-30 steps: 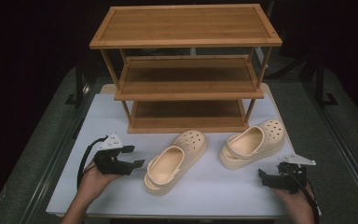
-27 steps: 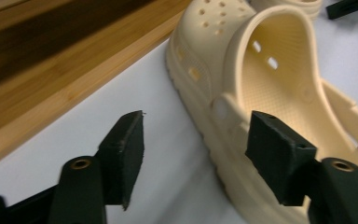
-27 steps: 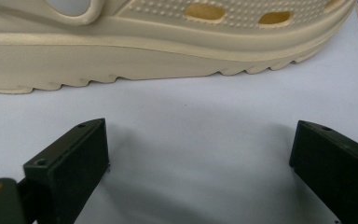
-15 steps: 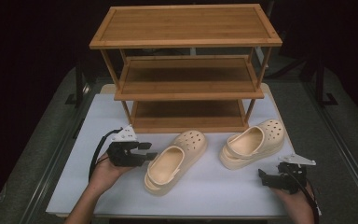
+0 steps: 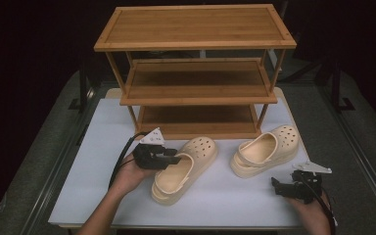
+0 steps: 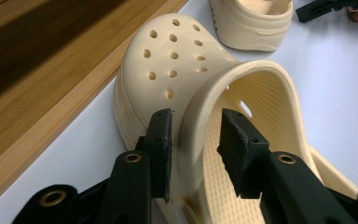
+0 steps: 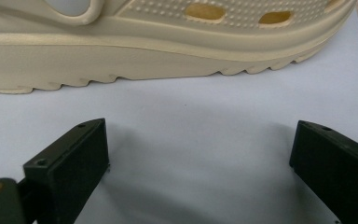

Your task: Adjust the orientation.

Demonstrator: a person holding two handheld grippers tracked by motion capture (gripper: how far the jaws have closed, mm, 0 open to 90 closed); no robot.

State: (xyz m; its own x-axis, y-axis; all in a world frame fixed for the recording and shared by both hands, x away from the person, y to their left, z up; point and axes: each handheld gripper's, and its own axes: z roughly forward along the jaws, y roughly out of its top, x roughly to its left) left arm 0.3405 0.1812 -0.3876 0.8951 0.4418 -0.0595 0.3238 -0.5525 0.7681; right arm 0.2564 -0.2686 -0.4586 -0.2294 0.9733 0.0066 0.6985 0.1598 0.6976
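Two cream clogs lie on the white table [image 5: 95, 166] in front of a wooden rack. My left gripper [image 5: 175, 157] is at the left clog [image 5: 188, 169], level with the table. In the left gripper view its jaws straddle the rim of the clog [image 6: 177, 60] at the strap; they have just been closing, and the pads [image 6: 162, 140] stand close to the rim without clearly pressing it. My right gripper [image 5: 275, 185] rests open near the table's front right. Its jaws [image 7: 198, 149] hold nothing and face the sole of the right clog [image 7: 168, 42], [image 5: 264, 149].
A three-shelf wooden rack [image 5: 196, 29] stands at the back of the table, its bottom shelf [image 6: 37, 84] just beyond the left clog. The right clog's heel [image 6: 251, 23] and the other gripper [image 6: 326, 7] show far off in the left gripper view.
My left gripper has moved right across the table to the left clog, and its jaws have narrowed around the clog's rim. The right gripper and both clogs have stayed put.
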